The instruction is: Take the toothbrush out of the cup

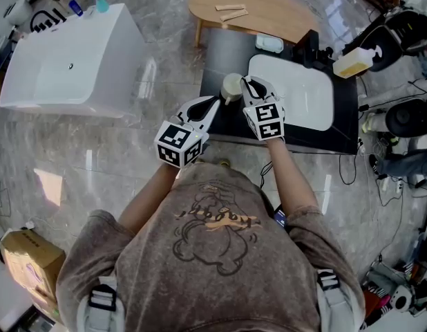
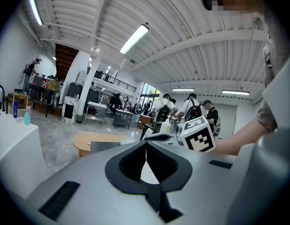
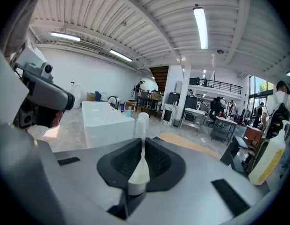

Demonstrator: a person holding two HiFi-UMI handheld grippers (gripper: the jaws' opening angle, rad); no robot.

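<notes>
Item, nearest: left gripper (image 2: 146,146), jaws drawn together on what reads as the thin rim of the cream-coloured round cup (image 1: 231,87), at 12 o'clock from the person. This is judged a steadying hold, so the cup cannot ride up with its content. Right gripper (image 3: 141,146), at 1 o'clock and just beside the cup, jaws narrowed hard onto the slim white plastic toothbrush (image 3: 141,123). The brush stands upright between the pads, its rounded far end free against the room, presumably gripped so as to lift straight. No cup shows around it in the right gripper view, so it is judged clear, or nearly clear, of the cup; the head view hides its lower end. Surface: glossy black countertop (image 1: 345,120) bearing the cup, with a white rounded sink basin (image 1: 296,92) at 1 o'clock and a yellowish plastic bottle (image 1: 352,64) at 2 o'clock. Room: polished grey marble-look floor (image 1: 117,151); white rectangular bathtub (image 1: 68,61) at 10 o'clock; pale oval wooden table (image 1: 269,9) at 12 o'clock, farthest; ribbed white ceiling with strip lights.
</notes>
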